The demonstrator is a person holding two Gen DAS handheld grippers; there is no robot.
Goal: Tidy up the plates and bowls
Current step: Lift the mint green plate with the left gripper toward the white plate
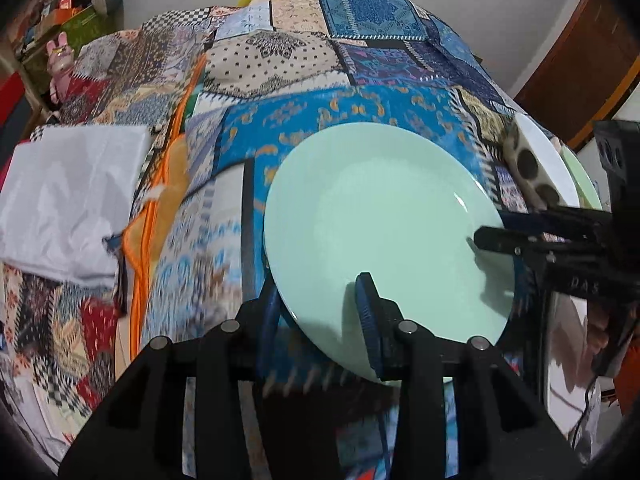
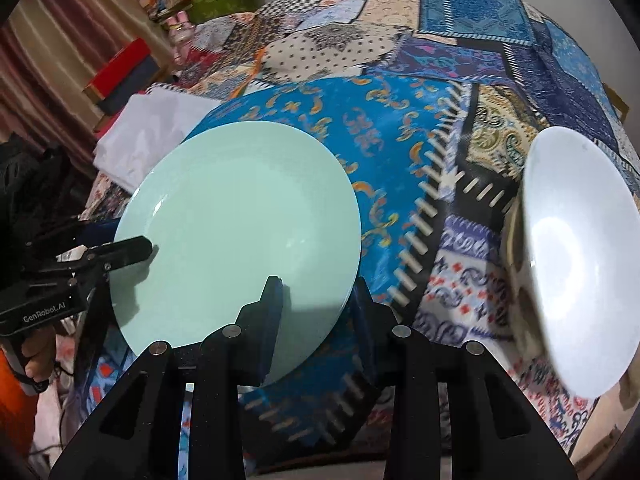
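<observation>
Step in hand, as judged: the mint plate [image 1: 380, 224] is gripped at two edges and carried over the patchwork cloth [image 1: 248, 80], probably toward the white bowl [image 2: 576, 264] at the right.

Left to right: a white folded sheet [image 1: 68, 208] is seen at the far left, lying on the cloth. The left tool [image 1: 320, 312] is clamped narrow on the plate's near rim, one finger above, one below. The plate looks tilted and clear of the cloth, though contact underneath cannot be ruled out. The right tool [image 2: 316, 300] is likewise closed narrow on the plate's opposite rim. The bowl sits just right of the plate, with a spotted item [image 1: 528, 168] against it.

Next move, judged: both grips kept level and moved together, so the plate is not twisted or dropped, then lowered beside or under the bowl.

Writing: "GenRobot.AI" is read on the left tool's body in the right view; "DAS" is partly read on the right tool's body.
</observation>
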